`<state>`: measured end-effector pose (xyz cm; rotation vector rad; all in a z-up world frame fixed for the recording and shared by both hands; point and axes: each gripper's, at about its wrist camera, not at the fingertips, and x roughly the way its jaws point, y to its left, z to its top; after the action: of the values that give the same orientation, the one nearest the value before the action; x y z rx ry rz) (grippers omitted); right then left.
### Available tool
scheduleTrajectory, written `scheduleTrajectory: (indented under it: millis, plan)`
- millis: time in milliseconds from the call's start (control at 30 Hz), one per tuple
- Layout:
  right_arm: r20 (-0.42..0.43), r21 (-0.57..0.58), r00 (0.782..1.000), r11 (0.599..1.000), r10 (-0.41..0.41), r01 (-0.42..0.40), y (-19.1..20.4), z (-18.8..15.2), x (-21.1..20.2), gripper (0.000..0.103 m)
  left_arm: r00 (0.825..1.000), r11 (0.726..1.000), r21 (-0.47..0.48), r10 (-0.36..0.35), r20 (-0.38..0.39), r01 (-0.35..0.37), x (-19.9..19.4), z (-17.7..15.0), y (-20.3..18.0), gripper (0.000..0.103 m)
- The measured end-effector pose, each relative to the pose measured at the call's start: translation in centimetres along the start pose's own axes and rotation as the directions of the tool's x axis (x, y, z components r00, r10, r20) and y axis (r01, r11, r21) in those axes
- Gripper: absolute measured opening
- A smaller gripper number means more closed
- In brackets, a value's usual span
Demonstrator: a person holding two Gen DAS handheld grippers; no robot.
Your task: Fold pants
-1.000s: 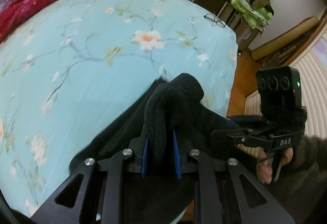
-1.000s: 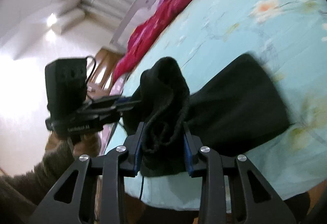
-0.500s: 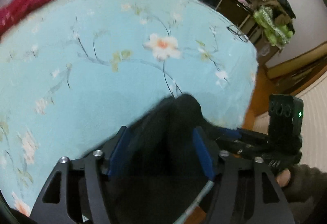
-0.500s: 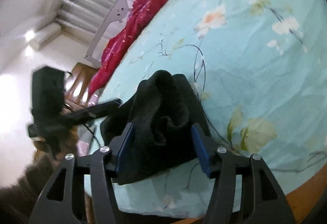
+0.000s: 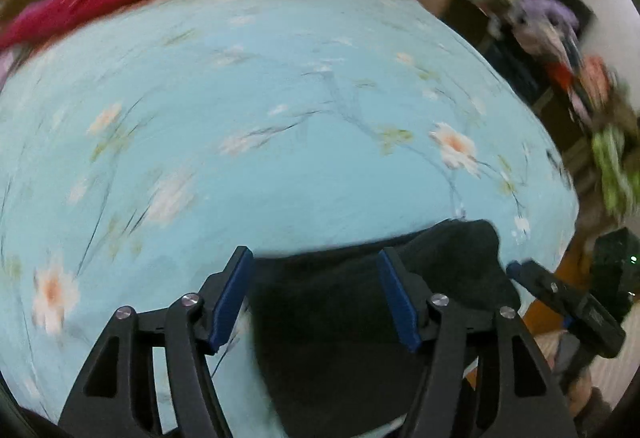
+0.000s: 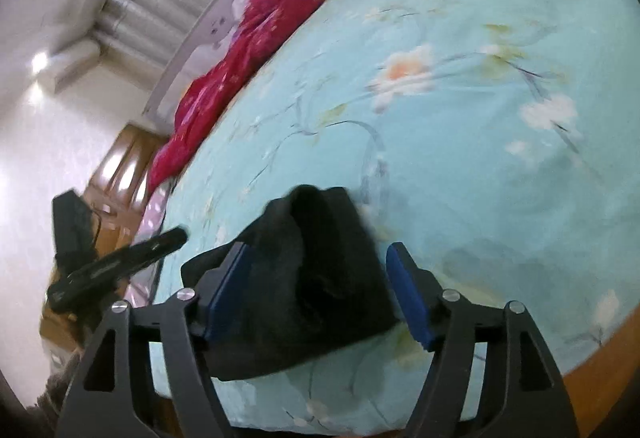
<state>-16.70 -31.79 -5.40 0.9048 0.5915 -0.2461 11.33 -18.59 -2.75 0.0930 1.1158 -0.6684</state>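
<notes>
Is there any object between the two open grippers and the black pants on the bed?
Nothing visible. The black fabric pants lie on the light blue floral bedsheet, directly between the blue pads of the right hand-held gripper and left hand-held gripper.

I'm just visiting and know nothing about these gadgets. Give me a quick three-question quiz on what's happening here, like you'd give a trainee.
1. True or false: the left gripper is clamped on the black fabric pants.
2. The pants lie on: A) a wooden floor B) a light blue floral bedsheet C) a chair.
3. Fill in: the right gripper has its jaws ____.

Key: 1 false, its jaws stand apart; 2 B; 3 open.
</notes>
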Motion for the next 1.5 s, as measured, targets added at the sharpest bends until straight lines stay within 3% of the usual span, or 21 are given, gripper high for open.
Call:
scheduleTrajectory:
  millis: [100, 133, 167, 200, 267, 300, 400, 433, 533, 633, 733, 867, 1067, 1233, 1500]
  plan:
    - [-0.025, -0.092, 0.999, 0.995, -0.028, 0.025, 1.6, -0.1, 2.6, 0.071, 0.999, 0.992, -0.124, -0.015, -0.046, 0.009, 0.7, -3.3, 2.8, 0.071]
    - [-0.038, -0.115, 0.998, 0.992, -0.048, 0.043, 1.4, -0.5, 2.9, 0.066, 0.997, 0.988, -0.151, -0.025, -0.067, 0.014, 1.5, -3.7, 2.9, 0.071]
    - [-0.080, -0.149, 0.994, 0.986, -0.081, 0.068, 1.7, -0.4, 4.4, 0.036, 0.996, 0.984, -0.179, -0.039, -0.083, 0.023, 1.9, -4.3, 3.3, 0.065]
    - [-0.110, -0.165, 0.991, 0.984, -0.082, 0.063, 1.8, -0.1, 5.2, 0.026, 0.995, 0.979, -0.202, -0.054, -0.085, 0.036, 2.4, -4.6, 3.1, 0.054]
    - [-0.106, -0.171, 0.992, 0.984, -0.071, 0.053, 2.3, 0.6, 5.0, 0.021, 0.996, 0.979, -0.202, -0.043, -0.073, 0.027, 3.2, -4.4, 2.4, 0.051]
    - [-0.100, -0.177, 0.992, 0.982, -0.077, 0.059, 2.4, 0.7, 4.9, 0.021, 0.997, 0.982, -0.190, -0.002, -0.072, -0.011, 4.0, -4.0, 1.8, 0.052]
    - [-0.129, -0.207, 0.980, 0.971, -0.152, 0.123, 1.0, 0.8, 6.6, 0.020, 0.991, 0.986, -0.133, 0.091, -0.099, -0.103, 6.4, -3.7, 1.1, 0.059]
    - [-0.139, -0.198, 0.981, 0.974, -0.138, 0.108, 0.4, 0.8, 7.0, 0.020, 0.990, 0.984, -0.144, 0.092, -0.105, -0.107, 6.7, -3.8, 1.2, 0.059]
    - [-0.179, -0.114, 0.982, 0.993, -0.059, 0.038, -0.2, 1.9, 6.0, 0.030, 0.994, 0.982, -0.172, 0.059, -0.097, -0.076, 5.0, -3.8, 1.5, 0.059]
    - [-0.159, -0.064, 0.987, 0.998, -0.012, 0.001, -0.7, 2.2, 3.6, 0.057, 0.998, 0.981, -0.190, 0.009, -0.059, -0.020, 2.0, -4.7, 2.0, 0.058]
    - [-0.137, -0.020, 0.991, 1.000, 0.002, -0.005, -2.1, 1.9, 1.8, 0.067, 0.999, 0.984, -0.179, -0.012, -0.029, 0.007, 0.4, -5.9, 2.3, 0.070]
    - [-0.173, 0.003, 0.985, 1.000, 0.008, -0.008, -2.4, 1.1, 2.1, 0.080, 0.997, 0.986, -0.165, -0.016, -0.075, 0.003, 1.4, -7.0, 2.1, 0.071]
    - [-0.292, -0.094, 0.956, 0.995, -0.043, 0.016, -1.3, 0.8, 5.5, 0.082, 0.995, 0.982, -0.189, -0.006, -0.100, -0.013, 2.5, -7.2, 2.0, 0.071]
    - [-0.331, -0.117, 0.942, 0.993, -0.048, 0.010, -0.9, 1.5, 6.6, 0.084, 0.996, 0.986, -0.160, 0.034, -0.088, -0.047, 2.7, -6.5, 1.2, 0.071]
    - [-0.405, -0.183, 0.913, 0.983, -0.054, -0.023, 0.2, 2.3, 8.5, 0.084, 0.995, 0.983, -0.175, 0.034, -0.097, -0.051, 3.1, -5.6, 1.1, 0.072]
